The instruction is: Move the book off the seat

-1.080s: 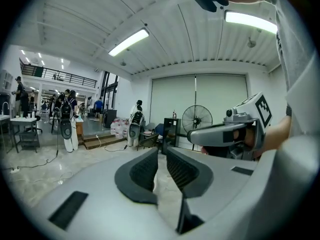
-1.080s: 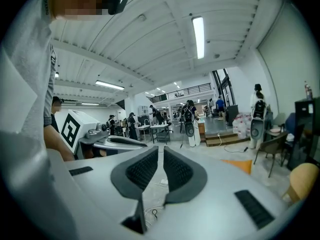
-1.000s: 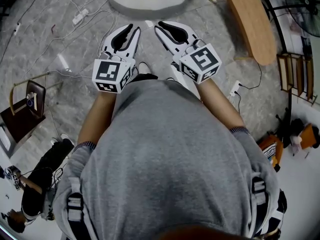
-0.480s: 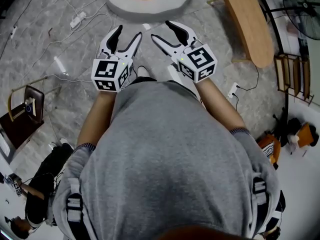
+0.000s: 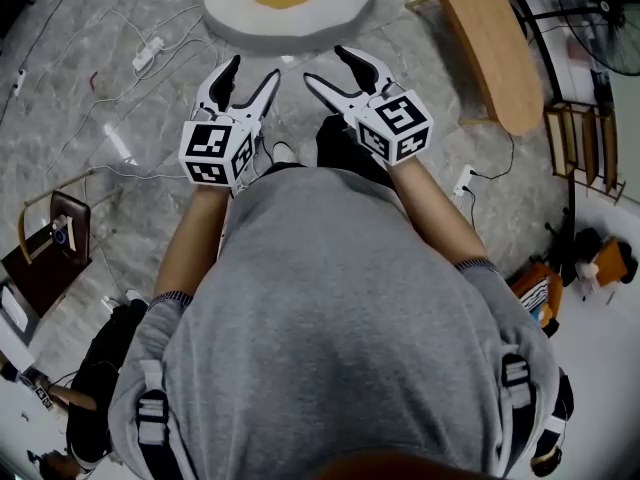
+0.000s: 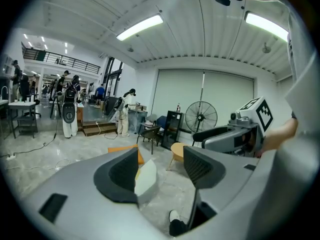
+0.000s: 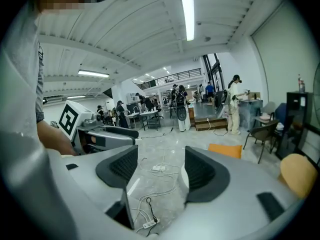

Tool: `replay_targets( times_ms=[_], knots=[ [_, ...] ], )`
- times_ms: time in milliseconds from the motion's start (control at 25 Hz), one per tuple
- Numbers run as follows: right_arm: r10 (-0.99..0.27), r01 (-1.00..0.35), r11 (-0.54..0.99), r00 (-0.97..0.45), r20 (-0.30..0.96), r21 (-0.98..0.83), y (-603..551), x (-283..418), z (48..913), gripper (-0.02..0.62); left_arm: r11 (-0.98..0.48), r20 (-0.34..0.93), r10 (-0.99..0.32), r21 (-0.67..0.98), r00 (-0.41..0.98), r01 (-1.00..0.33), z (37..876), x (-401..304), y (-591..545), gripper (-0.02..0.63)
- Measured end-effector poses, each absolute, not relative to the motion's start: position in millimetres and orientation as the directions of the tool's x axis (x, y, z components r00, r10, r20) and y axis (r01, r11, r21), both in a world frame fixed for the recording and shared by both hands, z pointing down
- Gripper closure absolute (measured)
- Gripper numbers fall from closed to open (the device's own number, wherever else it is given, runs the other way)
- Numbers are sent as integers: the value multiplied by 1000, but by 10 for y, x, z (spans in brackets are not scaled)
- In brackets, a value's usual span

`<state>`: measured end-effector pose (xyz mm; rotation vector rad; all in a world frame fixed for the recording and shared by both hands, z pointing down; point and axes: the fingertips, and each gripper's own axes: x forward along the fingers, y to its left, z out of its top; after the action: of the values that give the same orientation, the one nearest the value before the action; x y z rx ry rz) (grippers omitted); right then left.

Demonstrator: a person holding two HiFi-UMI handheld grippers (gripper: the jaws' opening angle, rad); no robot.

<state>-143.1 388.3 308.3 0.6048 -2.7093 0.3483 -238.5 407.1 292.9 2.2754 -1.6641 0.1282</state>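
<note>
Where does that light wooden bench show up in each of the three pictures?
Head view: wooden bench, upper right.
Left gripper view: near the centre, slightly low.
Right gripper view: far right edge, low.
Shared landmark: the white round seat, always to the bench's left.

Grey marble floor [image 5: 425, 53], viewed from above. At 12 o'clock a round white seat [image 5: 235, 23] rests on it. At 1 o'clock stands an oval wooden side table [image 5: 495, 43]. At 11 o'clock lies a power strip [image 5: 150, 54] with loose white cables [image 5: 110, 118]. At 9 o'clock stands a dark wooden chair [image 5: 45, 243].
</note>
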Motion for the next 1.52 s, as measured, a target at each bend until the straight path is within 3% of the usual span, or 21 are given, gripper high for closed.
replay_targets(
  times_ms=[1040,1520],
  knots=[
    [-181,-262,950,-906,382,-171,1026,-1106,3134,285,-105,326,-931,187,162,-977,2874,-1941,1446,307],
    [-126,-212,961,-907,401,-177,408,-1535,3274,284,-58,351,-926,227,137,-972,3071,-2242,857,308]
  ],
)
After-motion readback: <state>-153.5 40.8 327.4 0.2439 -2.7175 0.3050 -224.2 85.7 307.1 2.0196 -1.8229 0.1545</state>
